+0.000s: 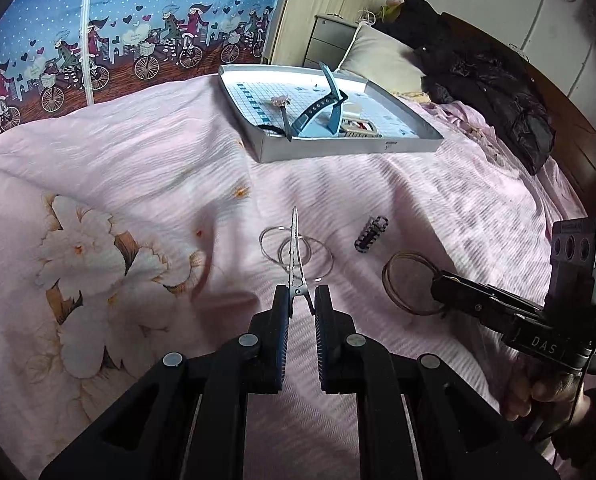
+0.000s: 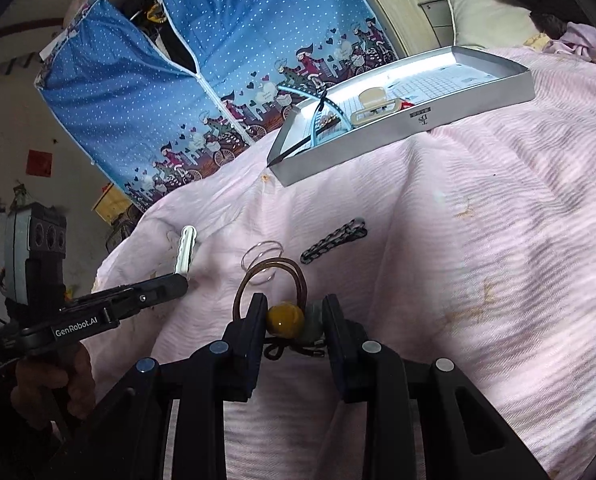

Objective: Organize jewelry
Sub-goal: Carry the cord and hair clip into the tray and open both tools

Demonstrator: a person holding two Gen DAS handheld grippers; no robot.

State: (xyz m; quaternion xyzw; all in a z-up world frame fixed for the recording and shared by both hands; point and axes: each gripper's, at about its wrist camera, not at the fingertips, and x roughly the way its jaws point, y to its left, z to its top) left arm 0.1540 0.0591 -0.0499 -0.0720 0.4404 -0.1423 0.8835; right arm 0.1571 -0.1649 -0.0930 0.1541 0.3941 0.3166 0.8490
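My left gripper (image 1: 301,296) is shut on the rear end of a silver metal hair clip (image 1: 295,252), which points up and away above the pink bedspread. Under it lie thin silver hoops (image 1: 274,248), with a black toothed hair clip (image 1: 371,233) to their right. My right gripper (image 2: 294,308) is shut on the yellow and grey beads (image 2: 285,319) of a brown hair tie (image 2: 272,276), whose loop rests low over the bed. In the left wrist view, the right gripper (image 1: 438,282) stands at the loop's edge. A white tray (image 1: 338,148) further back holds a blue strap, a beige clip and small pieces.
The pink flowered bedspread (image 1: 138,200) is rumpled, with a ridge in front of the tray (image 2: 378,136). A pillow (image 1: 378,56) and a black jacket (image 1: 490,80) lie at the head of the bed. A blue fabric wardrobe (image 1: 138,20) stands behind. A hand (image 1: 538,396) holds the right gripper's handle.
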